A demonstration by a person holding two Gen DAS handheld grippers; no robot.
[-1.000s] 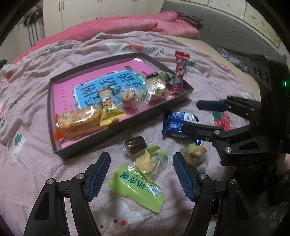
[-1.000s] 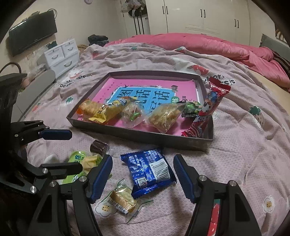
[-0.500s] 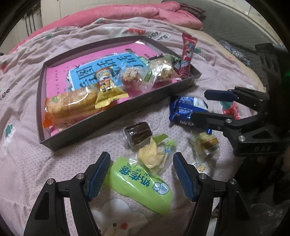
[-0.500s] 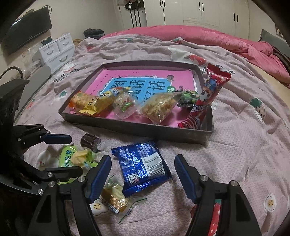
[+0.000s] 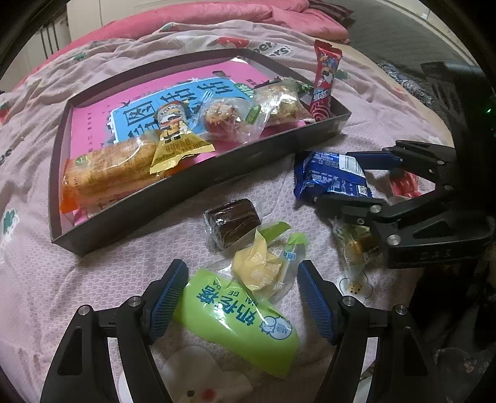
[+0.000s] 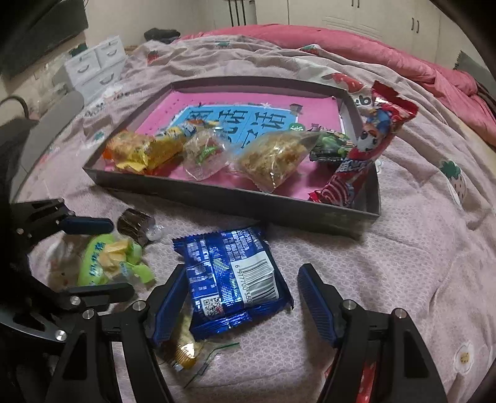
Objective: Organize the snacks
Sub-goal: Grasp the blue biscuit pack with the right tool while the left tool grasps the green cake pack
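Note:
My left gripper (image 5: 241, 297) is open low over the bedsheet, its pads either side of a green packet (image 5: 241, 319) and a yellow wrapped sweet (image 5: 257, 269). A brown wrapped cake (image 5: 232, 221) lies just beyond them. My right gripper (image 6: 241, 299) is open around a blue packet (image 6: 229, 272); its left pad is near the packet's edge and its right pad stands clear. A small gold-coloured snack (image 6: 183, 347) lies under its left finger. The dark tray (image 5: 186, 192) with a pink and blue bottom holds several snacks, and a long red packet (image 6: 369, 145) leans over its right corner.
All of this lies on a pale purple bedsheet (image 6: 403, 248) with strawberry prints. A pink quilt (image 5: 217, 15) is bunched at the back. White drawers (image 6: 93, 65) stand beyond the bed at the left. The two grippers are close side by side in front of the tray.
Both grippers have come down and closer to the loose snacks. The green packet now sits between the left pads and the blue packet between the right pads. No snack has shifted.

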